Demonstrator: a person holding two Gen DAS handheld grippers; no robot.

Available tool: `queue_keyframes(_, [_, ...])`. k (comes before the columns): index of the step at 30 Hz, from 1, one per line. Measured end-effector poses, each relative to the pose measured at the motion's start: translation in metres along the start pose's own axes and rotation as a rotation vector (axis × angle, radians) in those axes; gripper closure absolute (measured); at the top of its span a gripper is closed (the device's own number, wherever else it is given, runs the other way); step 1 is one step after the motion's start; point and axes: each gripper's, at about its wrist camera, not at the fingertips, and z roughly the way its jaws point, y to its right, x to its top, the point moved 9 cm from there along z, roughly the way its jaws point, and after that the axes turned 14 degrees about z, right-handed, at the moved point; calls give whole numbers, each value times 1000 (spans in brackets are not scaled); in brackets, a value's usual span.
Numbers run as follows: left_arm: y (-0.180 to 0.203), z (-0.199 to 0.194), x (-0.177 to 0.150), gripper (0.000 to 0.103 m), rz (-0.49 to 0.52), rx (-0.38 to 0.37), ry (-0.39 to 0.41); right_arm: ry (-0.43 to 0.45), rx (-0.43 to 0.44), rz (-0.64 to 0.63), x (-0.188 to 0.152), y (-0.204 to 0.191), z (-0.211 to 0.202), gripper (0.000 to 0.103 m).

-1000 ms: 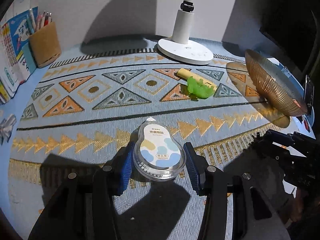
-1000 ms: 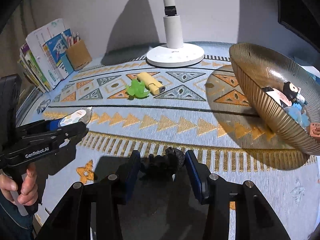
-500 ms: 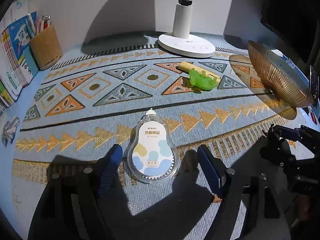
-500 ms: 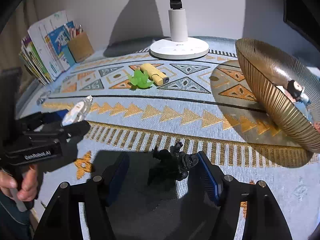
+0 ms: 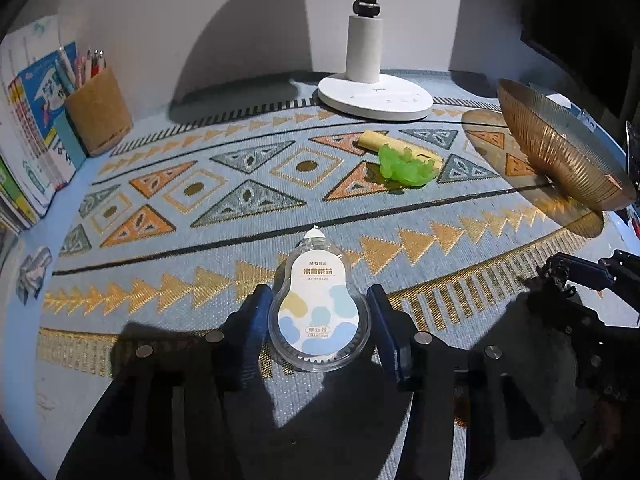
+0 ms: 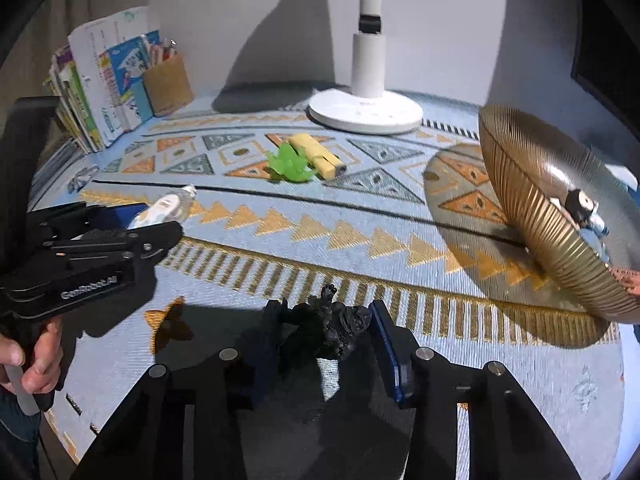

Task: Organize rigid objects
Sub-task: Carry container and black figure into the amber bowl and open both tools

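Patterned blue cloth covers the tabletop point(image 5: 168, 320), with a white lamp base point(image 5: 376, 96) and a pen cup point(image 5: 98, 110) at the back. Both hands are at the pick-up step, and both grippers' jaws are closing. The left gripper point(image 5: 318, 320) has narrowed around a clear correction tape dispenser point(image 5: 318, 312) lying flat on the cloth, its blue pads at the case's sides. The right gripper point(image 6: 326, 336) closes on a small black figurine point(image 6: 328, 330) between its pads. Next, each likely needs a firm squeeze, a lift, and a carry to the ribbed gold bowl point(image 6: 532, 216) on the right, which already holds a few toys. A green toy point(image 6: 290, 164) and yellow case point(image 6: 318, 154) wait mid-cloth
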Motion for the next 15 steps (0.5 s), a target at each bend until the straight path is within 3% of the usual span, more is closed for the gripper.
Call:
queue_keyframes(4, [9,-11,10,57,-36,-68,39,40,84,38,5,0,-16,60])
queue_keyframes(7, [25,-31,35,57,13,-63,90,60,144,108,13,13,-33,60])
queue_keyframes(11, [59,-59,83,57,100,-94,175,185,119,174,43,55,-79,60])
queue_keyframes(15, [106,-73,142,57,171,-194,250,295,33,280,74,117,-128,60])
